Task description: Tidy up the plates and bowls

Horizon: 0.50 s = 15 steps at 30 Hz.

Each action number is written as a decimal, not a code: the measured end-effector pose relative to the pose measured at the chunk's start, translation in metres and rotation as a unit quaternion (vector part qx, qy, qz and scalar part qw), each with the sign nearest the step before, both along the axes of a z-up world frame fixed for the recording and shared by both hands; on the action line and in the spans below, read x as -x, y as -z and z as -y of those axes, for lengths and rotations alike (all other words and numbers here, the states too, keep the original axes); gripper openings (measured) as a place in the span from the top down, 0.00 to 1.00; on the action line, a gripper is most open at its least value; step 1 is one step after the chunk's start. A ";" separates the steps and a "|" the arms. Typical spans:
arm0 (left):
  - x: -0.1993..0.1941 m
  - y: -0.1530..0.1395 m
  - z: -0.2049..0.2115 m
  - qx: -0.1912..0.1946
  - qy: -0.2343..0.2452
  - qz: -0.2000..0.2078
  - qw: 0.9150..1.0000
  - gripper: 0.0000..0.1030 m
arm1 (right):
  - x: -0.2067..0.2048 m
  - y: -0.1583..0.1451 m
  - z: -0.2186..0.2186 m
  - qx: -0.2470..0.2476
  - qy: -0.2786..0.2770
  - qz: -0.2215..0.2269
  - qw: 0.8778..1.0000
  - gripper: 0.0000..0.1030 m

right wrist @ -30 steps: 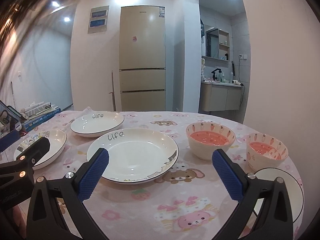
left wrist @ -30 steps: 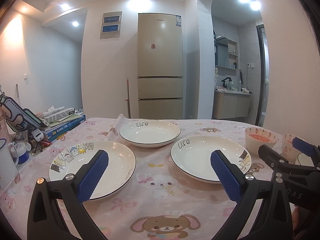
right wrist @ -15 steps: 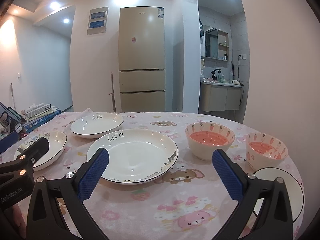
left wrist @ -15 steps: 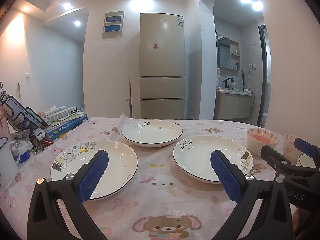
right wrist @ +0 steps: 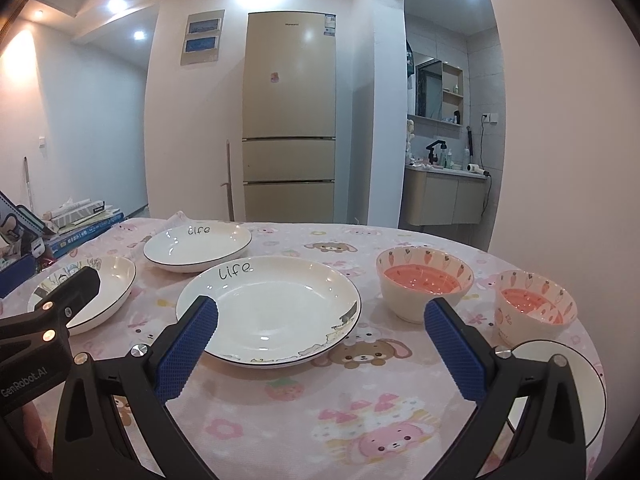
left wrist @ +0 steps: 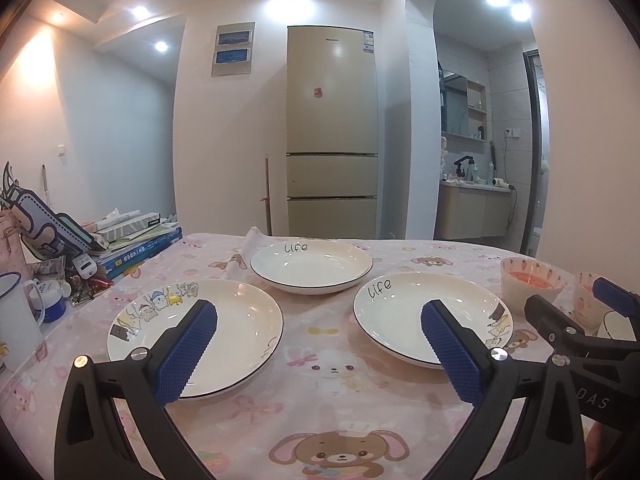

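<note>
Plates and bowls spread out, nothing stacked yet

Three plates, the nearest (right wrist: 268, 312) at frame centre, and two bowls (right wrist: 424, 288) at right sit apart on the desk (right wrist: 280, 408). Both grippers, left (left wrist: 320, 352) and right (right wrist: 316, 350), have barely shifted, jaws wide and empty: sorting hasn't begun.

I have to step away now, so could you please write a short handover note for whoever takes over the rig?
Left tongs: open, empty, above the cloth between two plates.
Right tongs: open, empty, near the middle plate.
Plates: cartoon plate on the left, far plate behind; all three separate. Another white dish sits partly hidden at the right edge.
Bowls: big bowl and small bowl side by side, apart.
Done: nothing stacked.
Left: stack plates, nest bowls.
</note>
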State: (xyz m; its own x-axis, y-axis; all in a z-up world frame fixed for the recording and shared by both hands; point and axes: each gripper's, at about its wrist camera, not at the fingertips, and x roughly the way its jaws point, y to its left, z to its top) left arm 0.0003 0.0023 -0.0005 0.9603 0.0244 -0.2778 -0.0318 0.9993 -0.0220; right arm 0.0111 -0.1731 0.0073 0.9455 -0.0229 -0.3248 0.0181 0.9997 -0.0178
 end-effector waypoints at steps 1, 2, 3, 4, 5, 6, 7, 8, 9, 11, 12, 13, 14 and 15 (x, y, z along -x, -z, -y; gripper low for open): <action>0.000 0.000 0.000 0.000 0.000 0.000 1.000 0.00 | 0.000 0.000 0.001 -0.002 0.001 0.001 1.000 0.00; 0.000 0.000 0.000 0.000 0.000 0.000 1.000 0.00 | 0.001 0.000 0.001 -0.004 0.000 0.001 1.000 0.00; 0.000 0.000 0.000 0.000 0.000 0.000 1.000 0.00 | 0.001 0.000 0.002 -0.006 -0.001 0.001 1.000 0.00; 0.000 0.000 0.000 0.000 0.000 0.000 1.000 0.00 | 0.001 0.000 0.002 -0.007 -0.002 0.001 1.000 0.00; 0.000 0.000 0.000 0.000 0.000 0.000 1.000 0.00 | 0.001 0.000 0.002 -0.006 -0.003 0.002 1.000 0.00; 0.000 0.000 0.000 0.000 0.000 0.000 1.000 0.00 | 0.002 0.000 0.001 -0.005 -0.004 0.003 1.000 0.00; 0.000 0.000 0.000 0.000 0.000 0.000 1.000 0.00 | 0.002 0.000 0.000 -0.002 -0.005 0.005 1.000 0.00; 0.000 0.000 0.000 0.000 0.000 0.000 1.000 0.00 | 0.003 0.000 -0.001 0.000 -0.005 0.007 1.000 0.00; 0.000 0.000 0.000 0.000 0.000 0.000 1.000 0.00 | 0.004 0.000 -0.001 0.001 -0.006 0.009 1.000 0.00; 0.000 0.000 0.000 0.000 0.000 0.000 1.000 0.00 | 0.005 -0.001 -0.001 -0.001 -0.006 0.012 1.000 0.00; 0.000 0.000 0.000 0.000 0.000 0.000 1.000 0.00 | 0.005 -0.001 0.000 -0.003 -0.006 0.011 1.000 0.00; 0.000 0.000 0.000 0.000 0.000 0.000 1.000 0.00 | 0.004 -0.001 0.001 -0.005 -0.006 0.009 1.000 0.00; 0.000 0.000 0.000 0.000 0.000 0.000 1.000 0.00 | 0.003 -0.001 0.001 -0.007 -0.005 0.007 1.000 0.00; 0.000 0.000 0.000 0.000 0.000 0.000 1.000 0.00 | 0.003 -0.001 0.002 -0.009 -0.005 0.006 1.000 0.00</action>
